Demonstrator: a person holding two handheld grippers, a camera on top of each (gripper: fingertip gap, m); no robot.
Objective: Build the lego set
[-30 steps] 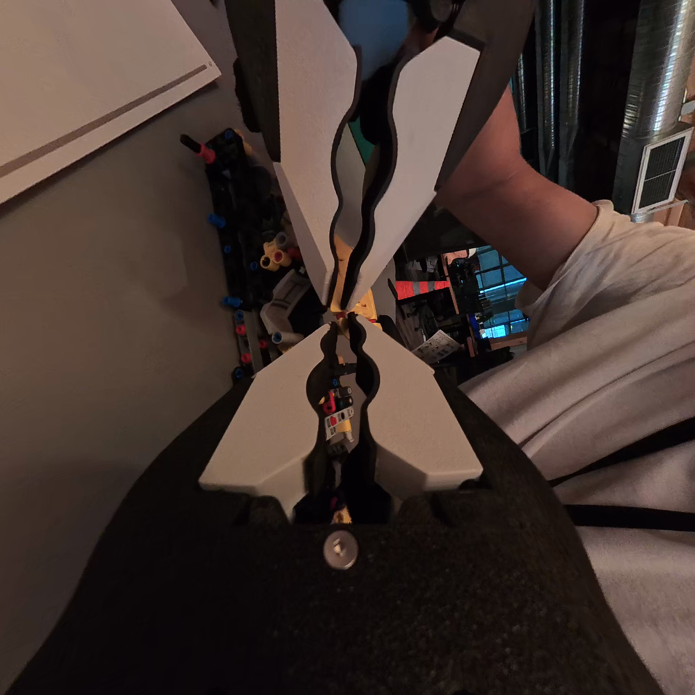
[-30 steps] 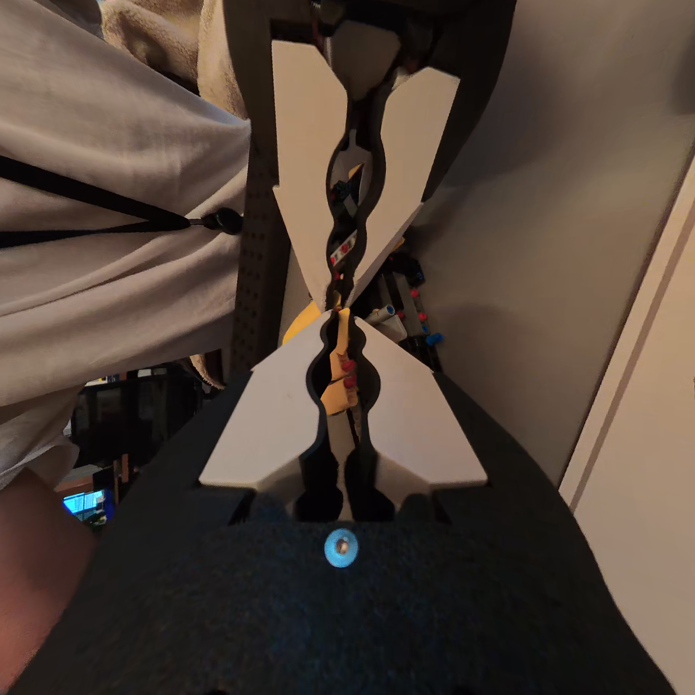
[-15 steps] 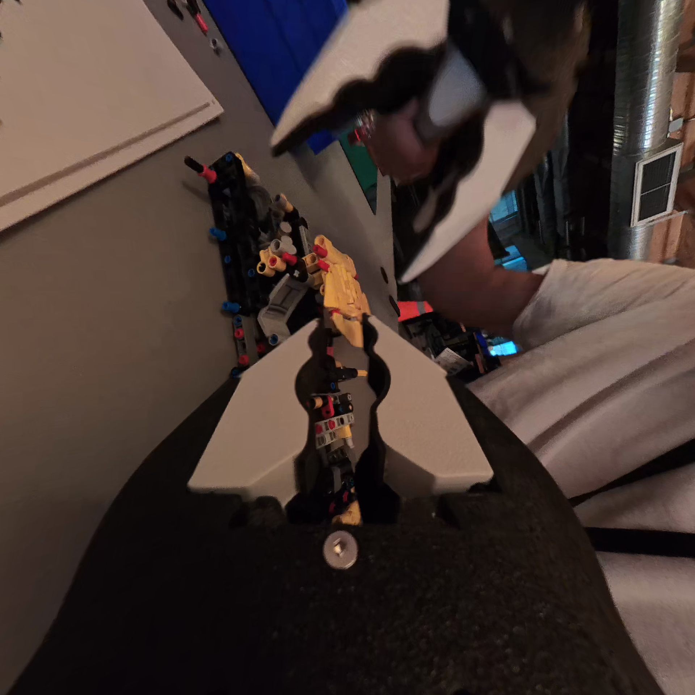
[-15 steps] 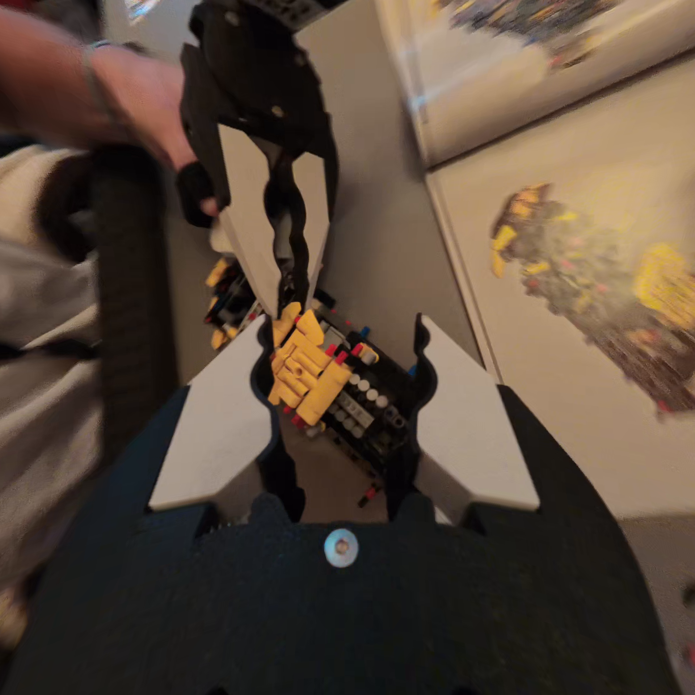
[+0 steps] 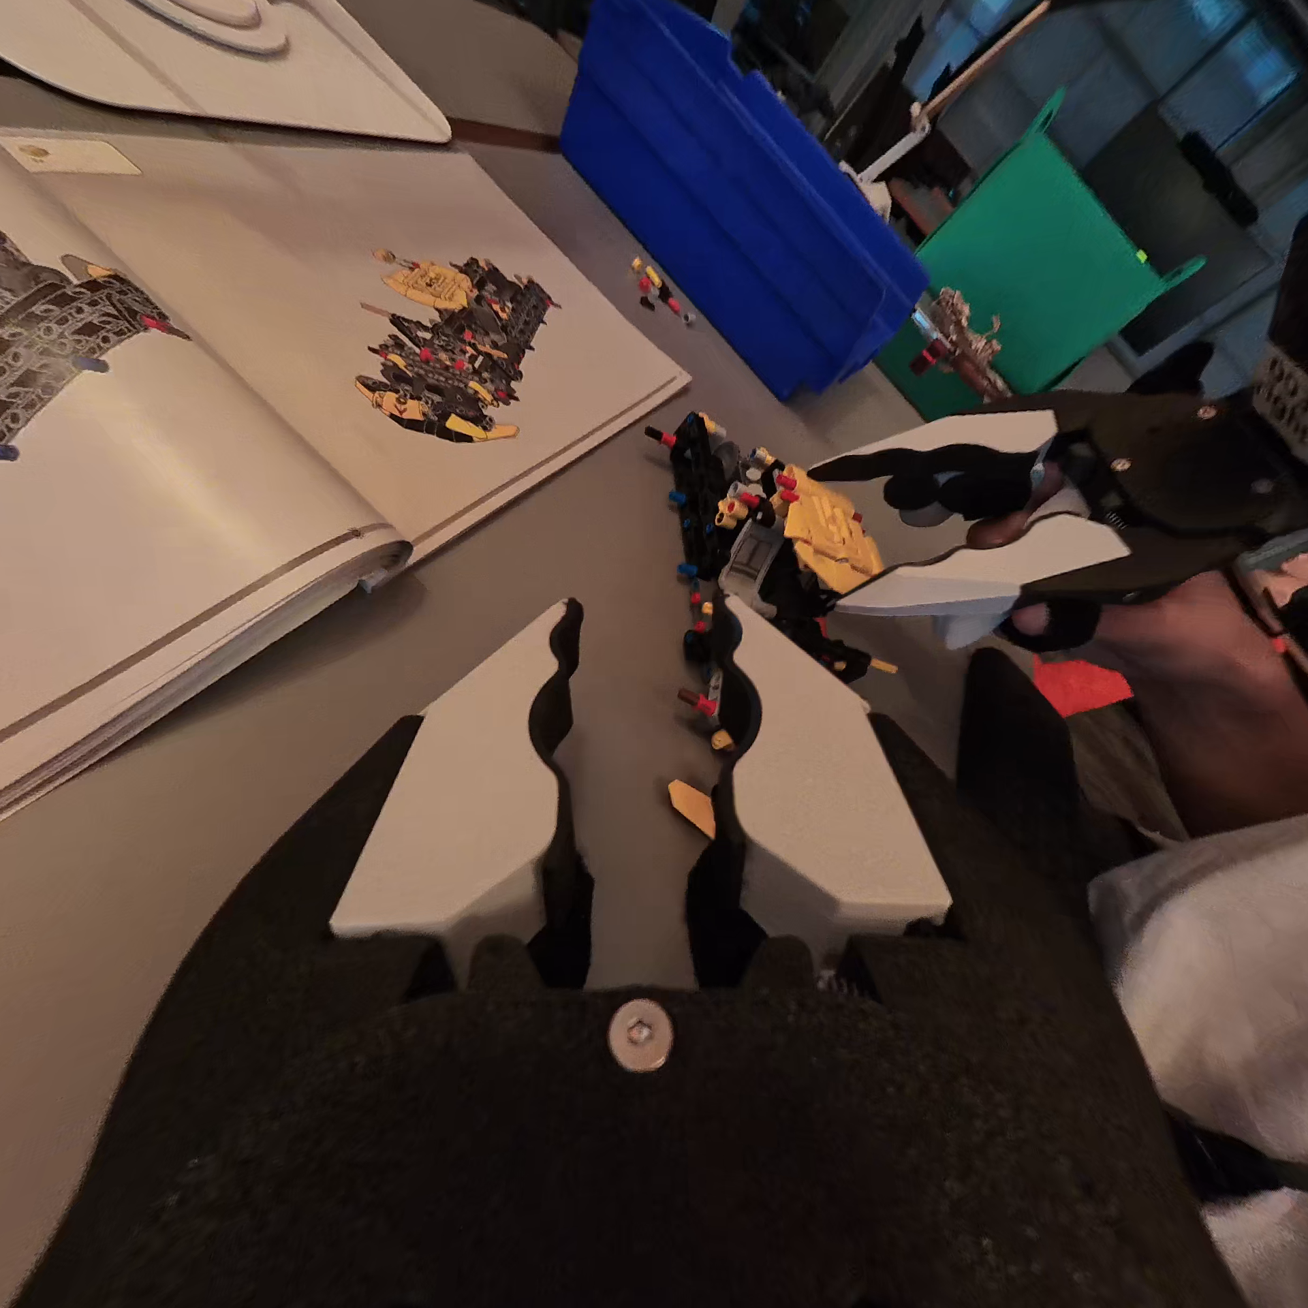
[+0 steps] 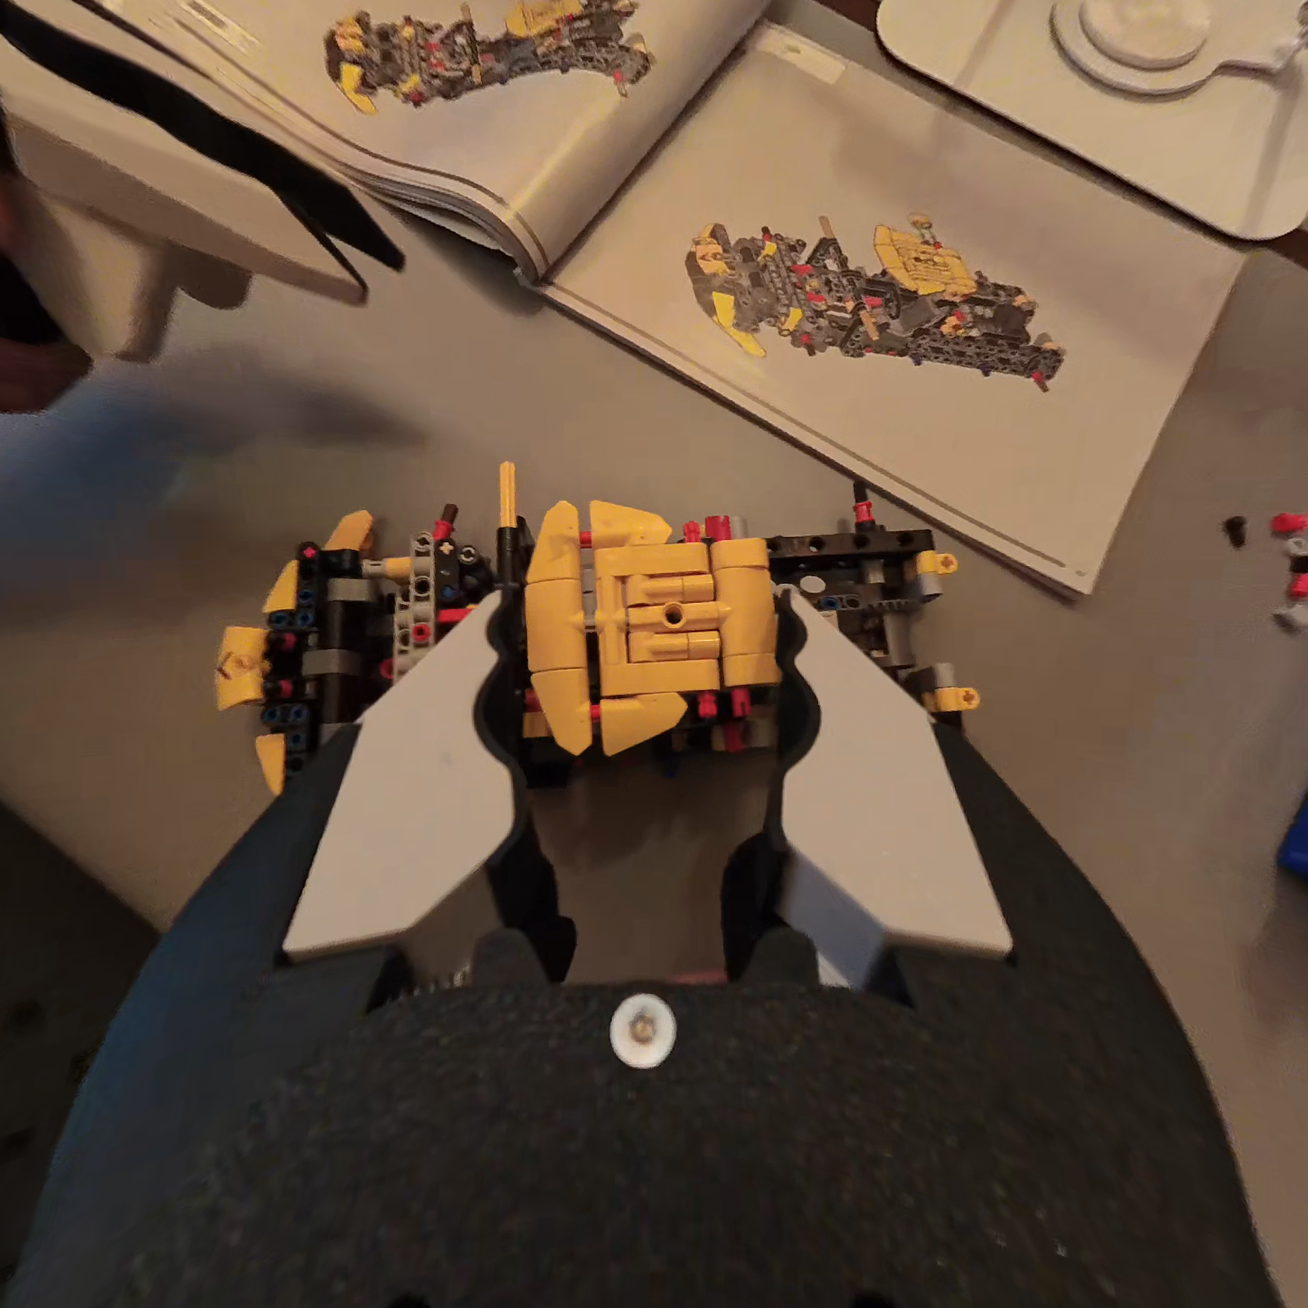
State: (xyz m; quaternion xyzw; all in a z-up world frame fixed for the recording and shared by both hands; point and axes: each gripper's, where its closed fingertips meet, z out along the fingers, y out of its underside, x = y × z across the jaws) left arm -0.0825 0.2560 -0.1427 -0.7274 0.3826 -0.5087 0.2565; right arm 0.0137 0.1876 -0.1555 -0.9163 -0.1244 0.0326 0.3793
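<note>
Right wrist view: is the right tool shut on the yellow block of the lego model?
No: the right tool is open, its fingers either side of the yellow block.

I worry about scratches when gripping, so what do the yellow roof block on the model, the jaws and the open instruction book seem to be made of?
Yellow roof block: looks like hard moulded plastic, smooth with a slight sheen and crisp seams. Right gripper jaws: pale matte faces edged in wavy black lining, possibly rubber or foam; the look leaves it open. Instruction book: paper, with printed pages curving at the spine.
</note>
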